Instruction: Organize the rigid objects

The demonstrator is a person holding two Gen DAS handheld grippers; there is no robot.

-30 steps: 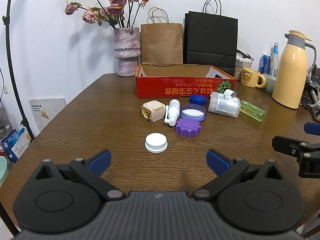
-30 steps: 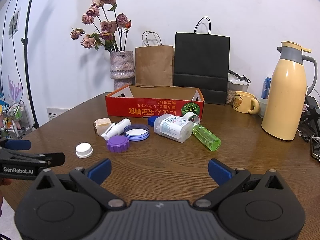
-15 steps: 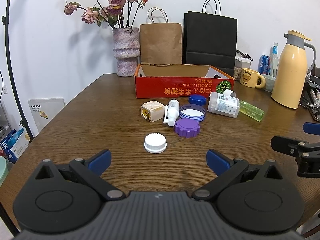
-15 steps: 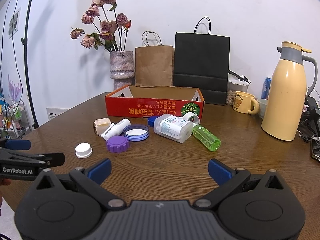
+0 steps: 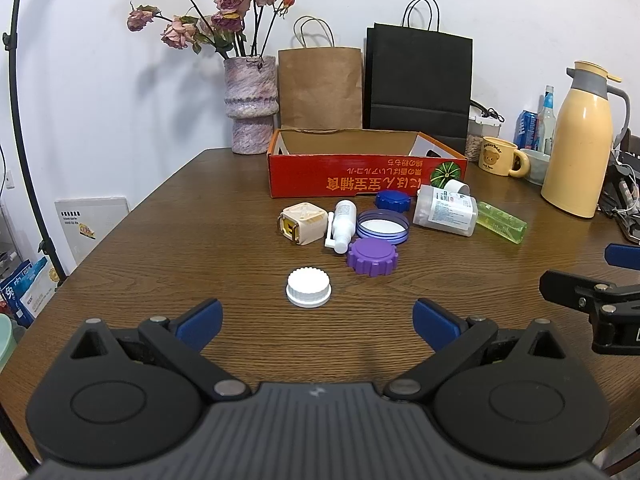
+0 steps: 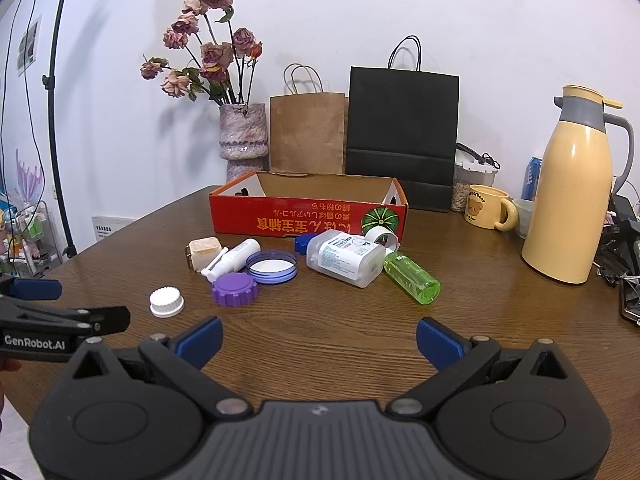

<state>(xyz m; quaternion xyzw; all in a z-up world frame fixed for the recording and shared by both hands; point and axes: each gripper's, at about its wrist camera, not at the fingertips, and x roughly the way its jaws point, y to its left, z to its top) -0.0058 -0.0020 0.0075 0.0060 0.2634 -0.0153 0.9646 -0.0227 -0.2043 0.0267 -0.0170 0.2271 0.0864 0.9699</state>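
Note:
Small items lie on the wooden table in front of a red cardboard box (image 5: 360, 176) (image 6: 304, 220). A white ribbed cap (image 5: 308, 287) (image 6: 167, 301) sits nearest. Behind it are a purple cap (image 5: 372, 256) (image 6: 234, 289), a white spray bottle (image 5: 343, 220) (image 6: 234, 260), a beige cube (image 5: 302, 223) (image 6: 203, 251), a blue-rimmed lid (image 5: 383, 229) (image 6: 272, 266), a dark blue cap (image 5: 392, 201), a clear labelled bottle (image 5: 446, 215) (image 6: 346, 257) and a green bottle (image 5: 502, 226) (image 6: 412, 277). My left gripper (image 5: 316, 326) is open just short of the white cap. My right gripper (image 6: 318, 338) is open, holding nothing.
A vase of dried roses (image 5: 251, 104), a brown paper bag (image 5: 320, 88) and a black paper bag (image 5: 418, 84) stand behind the box. A yellow thermos (image 5: 580, 148) (image 6: 572, 192), a bear mug (image 6: 486, 206) and cables (image 6: 624, 264) crowd the right side.
Both views have barely shifted; the left gripper has eased slightly forward toward the white cap. Both grippers stay open.

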